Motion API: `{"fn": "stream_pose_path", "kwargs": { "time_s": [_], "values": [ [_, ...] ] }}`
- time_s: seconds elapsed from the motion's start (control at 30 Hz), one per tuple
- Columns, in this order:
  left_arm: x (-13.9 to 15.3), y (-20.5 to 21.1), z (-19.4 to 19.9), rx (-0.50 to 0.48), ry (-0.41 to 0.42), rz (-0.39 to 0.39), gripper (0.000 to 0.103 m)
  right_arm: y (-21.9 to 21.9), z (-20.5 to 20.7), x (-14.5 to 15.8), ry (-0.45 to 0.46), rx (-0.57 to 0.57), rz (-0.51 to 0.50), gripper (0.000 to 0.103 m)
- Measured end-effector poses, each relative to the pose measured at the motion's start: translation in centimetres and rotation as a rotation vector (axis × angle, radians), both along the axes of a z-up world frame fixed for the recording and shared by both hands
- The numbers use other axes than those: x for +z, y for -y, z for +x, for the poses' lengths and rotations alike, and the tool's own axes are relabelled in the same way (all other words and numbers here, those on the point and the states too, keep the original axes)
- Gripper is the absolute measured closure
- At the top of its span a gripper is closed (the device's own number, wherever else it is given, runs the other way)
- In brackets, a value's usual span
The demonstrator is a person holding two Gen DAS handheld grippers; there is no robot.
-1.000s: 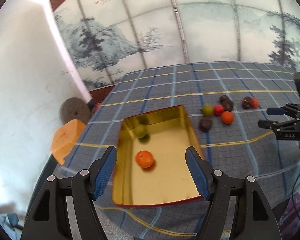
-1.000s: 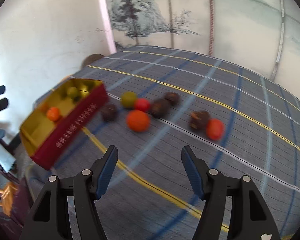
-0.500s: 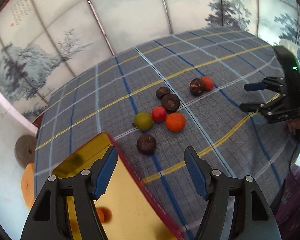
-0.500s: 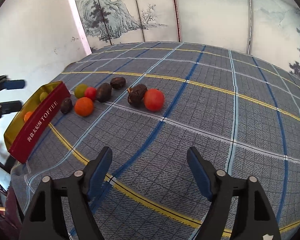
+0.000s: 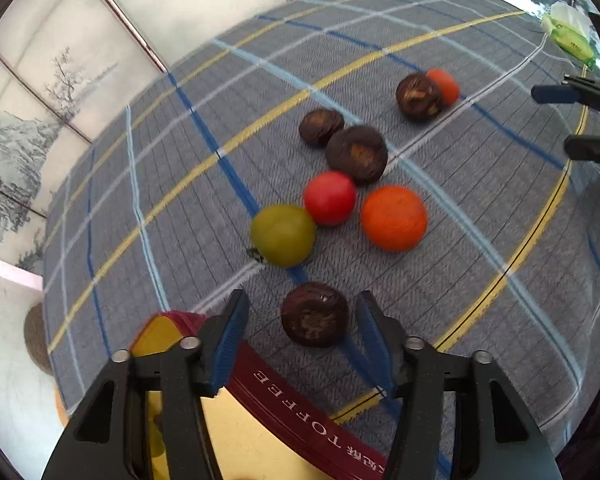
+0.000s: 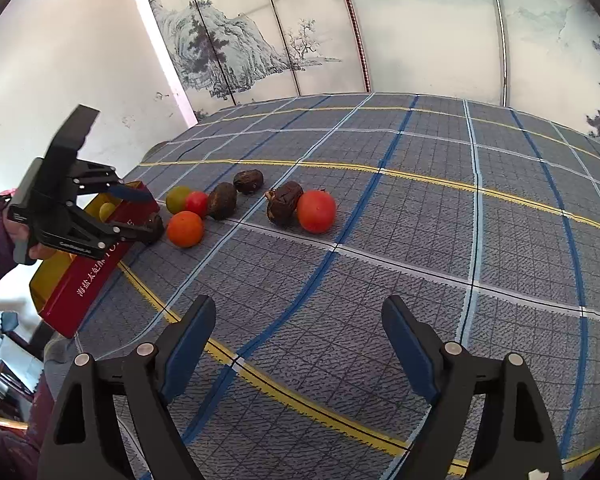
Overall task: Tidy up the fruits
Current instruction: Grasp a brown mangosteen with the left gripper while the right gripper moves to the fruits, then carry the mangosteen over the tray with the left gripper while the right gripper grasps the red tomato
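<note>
Left wrist view: left gripper [image 5: 300, 334] spread wide around roundish dark fruit [image 5: 315, 314], untouched; right gripper [image 6: 300, 344] wide, empty.

Tin [image 5: 300, 420] cut by frame bottom; contents mostly hidden.

- A room in a home, it seems.
- Folding screen [image 6: 260, 40] with painted ink landscapes.
- Surface [image 6: 420, 240] under a checked cloth, beside a plain white wall [image 6: 80, 60].
</note>
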State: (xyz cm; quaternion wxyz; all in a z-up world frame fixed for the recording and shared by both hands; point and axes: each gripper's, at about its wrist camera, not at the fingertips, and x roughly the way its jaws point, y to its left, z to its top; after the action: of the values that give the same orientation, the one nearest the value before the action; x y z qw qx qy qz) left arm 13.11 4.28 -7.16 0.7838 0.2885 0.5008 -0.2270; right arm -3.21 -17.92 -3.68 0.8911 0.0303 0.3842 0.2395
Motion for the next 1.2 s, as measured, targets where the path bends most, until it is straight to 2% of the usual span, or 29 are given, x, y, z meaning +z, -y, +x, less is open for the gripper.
{"fn": "stream_pose_path", "kwargs": {
  "time_s": [0.03,0.13,0.2,0.4,0.53,0.7,0.8,0.97,1.03,1.13,1.2],
  "values": [
    [-0.4,0.0,0.0,-0.002,-0.025,-0.006,0.067,0.0,0.0,0.0,-0.002,-0.001,0.002,0.019],
    [-0.5,0.3,-0.8,0.009,0.007,0.002,0.067,0.1,0.2,-0.1,-0.01,-0.002,0.004,0.019],
    [-0.1,0.4,-1.5,0.054,0.012,-0.022,0.067,0.2,0.3,-0.1,-0.014,-0.005,0.008,0.019],
    [4.6,0.6,-5.9,0.276,0.069,-0.225,0.067,0.4,0.3,-0.1,-0.011,-0.013,0.021,0.018],
    [6.7,1.3,-9.0,0.355,0.078,-0.324,0.067,-0.2,0.4,0.0,-0.009,0.016,-0.003,0.018],
    [7.9,2.4,-11.8,0.393,0.101,-0.349,0.067,-0.9,1.8,0.5,0.004,0.063,-0.027,0.018],
    [8.4,2.5,-12.9,0.409,0.111,-0.339,0.067,-1.2,3.3,0.3,0.006,0.085,-0.065,0.019],
    [8.7,2.9,-13.4,0.407,0.15,-0.292,0.067,-2.3,5.5,0.1,0.009,0.135,-0.141,0.027],
    [8.9,2.9,-13.4,0.409,0.149,-0.299,0.067,-2.7,6.2,0.1,0.012,0.15,-0.172,0.028],
    [9.1,2.4,-13.3,0.421,0.145,-0.318,0.067,-3.1,6.7,0.8,0.024,0.168,-0.145,0.028],
    [9.2,2.1,-13.1,0.431,0.137,-0.333,0.067,-4.0,6.9,1.3,0.047,0.191,-0.167,0.028]
  ]
}}
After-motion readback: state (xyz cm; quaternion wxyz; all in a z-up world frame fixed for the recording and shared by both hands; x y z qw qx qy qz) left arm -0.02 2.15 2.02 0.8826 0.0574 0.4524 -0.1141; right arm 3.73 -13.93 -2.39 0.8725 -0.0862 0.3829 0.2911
